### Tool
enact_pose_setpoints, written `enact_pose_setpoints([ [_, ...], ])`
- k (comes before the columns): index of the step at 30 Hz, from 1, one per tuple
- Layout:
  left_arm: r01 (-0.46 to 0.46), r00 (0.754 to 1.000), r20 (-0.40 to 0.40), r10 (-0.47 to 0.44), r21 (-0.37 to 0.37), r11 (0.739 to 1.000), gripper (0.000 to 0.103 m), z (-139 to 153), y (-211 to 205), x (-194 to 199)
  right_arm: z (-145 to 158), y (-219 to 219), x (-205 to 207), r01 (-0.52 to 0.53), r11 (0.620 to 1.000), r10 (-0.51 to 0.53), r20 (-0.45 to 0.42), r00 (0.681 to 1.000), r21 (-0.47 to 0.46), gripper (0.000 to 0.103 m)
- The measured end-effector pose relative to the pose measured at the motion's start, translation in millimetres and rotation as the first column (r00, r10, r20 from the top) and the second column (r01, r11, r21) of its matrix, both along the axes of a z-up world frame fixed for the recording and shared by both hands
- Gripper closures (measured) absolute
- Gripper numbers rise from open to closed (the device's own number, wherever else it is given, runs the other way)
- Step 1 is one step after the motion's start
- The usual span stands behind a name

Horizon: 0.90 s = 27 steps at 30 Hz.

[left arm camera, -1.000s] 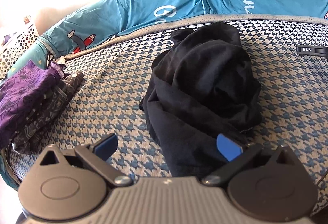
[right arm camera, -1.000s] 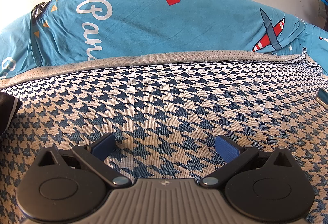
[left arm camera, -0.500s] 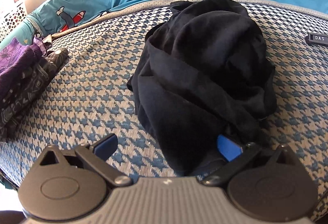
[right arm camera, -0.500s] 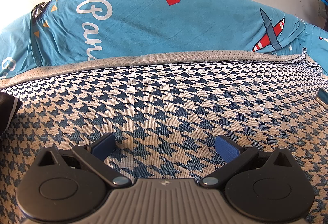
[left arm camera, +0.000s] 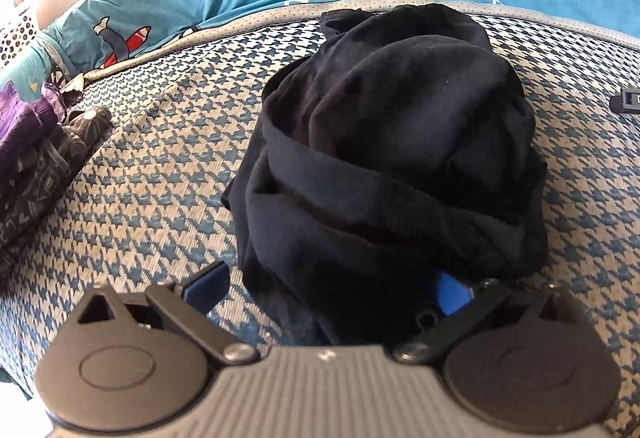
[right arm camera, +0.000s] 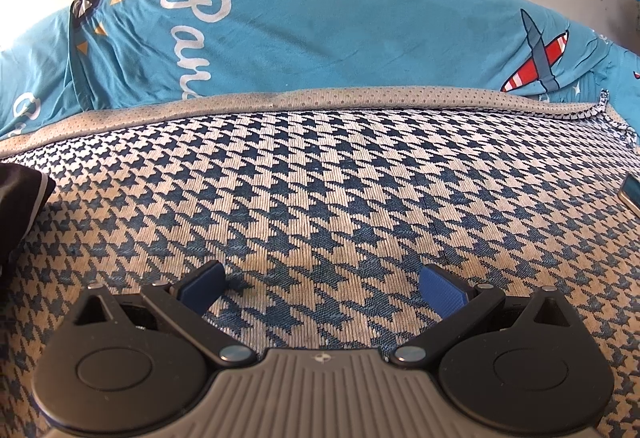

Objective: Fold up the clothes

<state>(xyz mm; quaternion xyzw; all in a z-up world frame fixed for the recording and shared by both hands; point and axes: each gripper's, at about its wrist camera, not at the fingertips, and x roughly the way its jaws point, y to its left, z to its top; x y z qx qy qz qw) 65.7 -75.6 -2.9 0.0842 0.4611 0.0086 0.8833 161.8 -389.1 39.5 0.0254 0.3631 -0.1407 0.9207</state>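
While the left gripper (left arm camera: 332, 288) stands spread wide, the bunched black garment (left arm camera: 392, 157) lies directly ahead on the houndstooth mattress (left arm camera: 160, 173), its near hem between the fingers, apparently placed for a pinch. Patterned clothes (left arm camera: 36, 153) lie stacked far left. Over on the right wrist view, the right gripper (right arm camera: 322, 288) gapes empty over bare weave, the garment's edge (right arm camera: 22, 197) far left.

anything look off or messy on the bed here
The black garment lies bunched in a crumpled heap on the houndstooth cover, not spread flat. The left gripper is open around its near edge. Nothing looks spilled or damaged.
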Motion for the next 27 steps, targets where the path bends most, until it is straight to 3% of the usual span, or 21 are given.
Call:
enact_pose_setpoints([
  [7,0.011,1.000,0.018,-0.011,0.007,1.000,0.000,1,-10,16,22,24,-19,0.021,0.999,-0.024,-0.062,0.998,-0.049,0.000],
  [14,0.041,0.998,0.036,-0.041,0.022,0.999,0.000,2,-24,34,47,44,-41,0.030,1.000,-0.030,-0.086,0.996,0.004,0.000],
  [22,0.056,0.997,0.044,-0.057,0.015,0.998,0.000,2,-42,54,56,57,-64,0.055,0.994,-0.044,-0.115,0.992,0.096,0.000],
  [27,0.085,0.995,0.055,-0.086,0.019,0.996,0.000,4,-56,63,60,65,-66,0.039,0.994,-0.028,-0.116,0.993,0.100,0.000],
])
